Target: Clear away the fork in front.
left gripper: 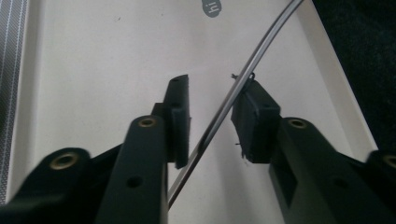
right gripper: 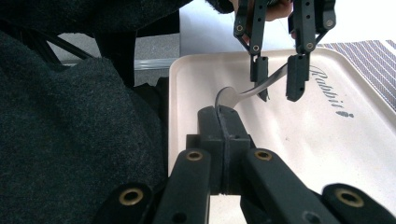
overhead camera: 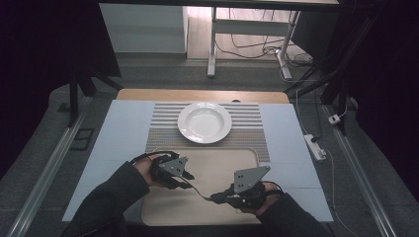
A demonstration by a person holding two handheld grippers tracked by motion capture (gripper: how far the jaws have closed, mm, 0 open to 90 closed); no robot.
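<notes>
Spoon sits clamped at its bowl in the right gripper, above the tray. Left gripper straddles the handle, jaws half-closed, not yet pinching. Handover and the trip to the plate likely remain.

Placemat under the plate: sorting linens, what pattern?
Grey-and-white stripes on the placemat, clearest in the high view.

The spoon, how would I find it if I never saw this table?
Find the beige tray nearest the person, below the white plate. Above it two black grippers face each other. The spoon is the thin shiny metal strip bridging them, its bowl end clamped in the right gripper.
</notes>
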